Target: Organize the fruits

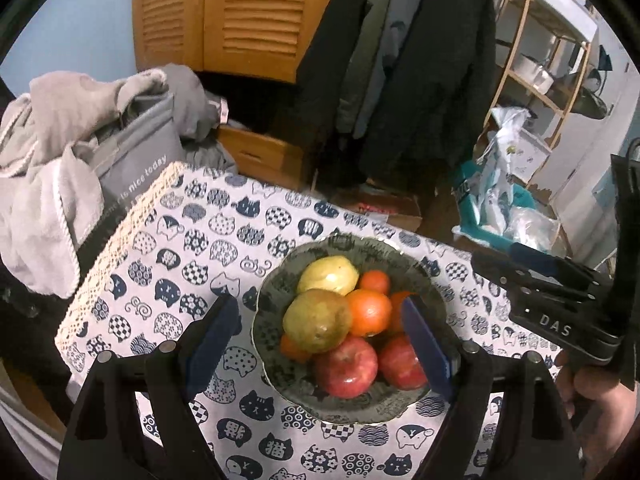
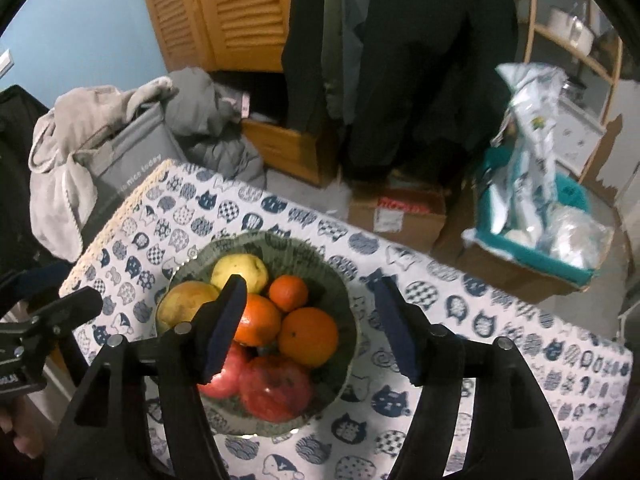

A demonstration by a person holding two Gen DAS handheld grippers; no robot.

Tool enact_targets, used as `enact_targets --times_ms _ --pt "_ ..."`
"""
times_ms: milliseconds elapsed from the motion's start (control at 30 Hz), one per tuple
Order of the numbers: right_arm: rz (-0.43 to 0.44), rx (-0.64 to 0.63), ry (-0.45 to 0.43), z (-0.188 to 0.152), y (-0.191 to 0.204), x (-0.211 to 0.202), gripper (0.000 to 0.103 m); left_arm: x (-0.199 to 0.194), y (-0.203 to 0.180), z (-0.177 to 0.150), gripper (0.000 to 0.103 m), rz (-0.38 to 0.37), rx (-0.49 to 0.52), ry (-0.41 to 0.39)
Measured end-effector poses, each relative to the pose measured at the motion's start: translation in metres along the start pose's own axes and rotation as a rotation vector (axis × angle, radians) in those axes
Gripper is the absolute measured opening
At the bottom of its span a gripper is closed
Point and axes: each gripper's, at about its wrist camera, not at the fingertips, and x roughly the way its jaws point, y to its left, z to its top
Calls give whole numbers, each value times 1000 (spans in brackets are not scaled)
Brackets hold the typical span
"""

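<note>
Both grippers, left (image 1: 320,344) and right (image 2: 310,330), hang with jaws apart and empty above the fruit-filled bowl (image 2: 348,300) on the cat-print tablecloth (image 1: 192,240)

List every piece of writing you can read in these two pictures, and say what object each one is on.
"DAS": white letters on the right gripper, seen in the left wrist view.
"...is nice today": pale lettering on the grey bag behind the table; its first word is not legible.
Red print on the cardboard box on the floor: too blurred to read.
Print on the plastic packages in the teal bin: too small to read.
</note>
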Motion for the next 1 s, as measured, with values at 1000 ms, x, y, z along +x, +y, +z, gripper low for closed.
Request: enact_targets --times_ms 1000 --pt "-176 -18 -370 2 1 -173 82 -134 -42 21 102 32 123 -347"
